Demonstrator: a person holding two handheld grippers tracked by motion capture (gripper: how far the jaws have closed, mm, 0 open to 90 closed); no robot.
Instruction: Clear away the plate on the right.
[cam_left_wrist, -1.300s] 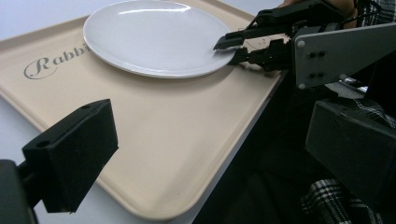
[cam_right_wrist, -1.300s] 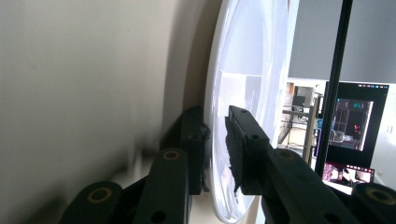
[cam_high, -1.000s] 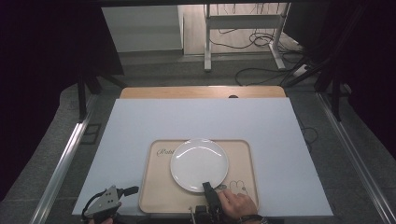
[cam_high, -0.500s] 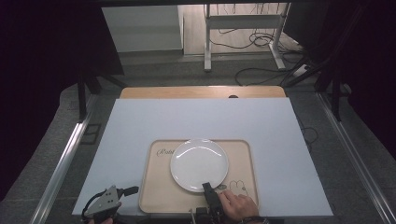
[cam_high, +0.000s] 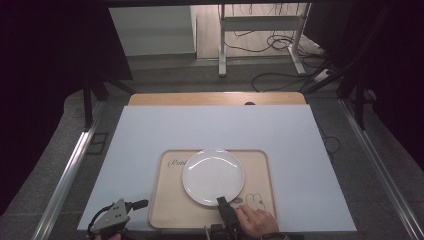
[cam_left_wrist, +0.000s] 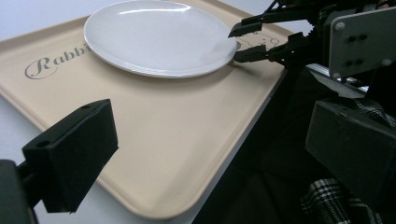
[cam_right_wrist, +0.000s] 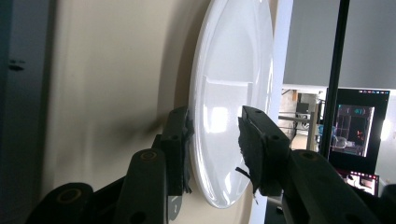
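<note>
the beige tray carries a dark cursive word along one edge, beside the white plate; in the left gripper view it reads "rabbi" before the plate's rim covers the rest. in the high view the same script sits at the tray's far left corner, too small to read there. near the tray's close right corner a small line drawing shows, with no letters that can be made out.
</note>
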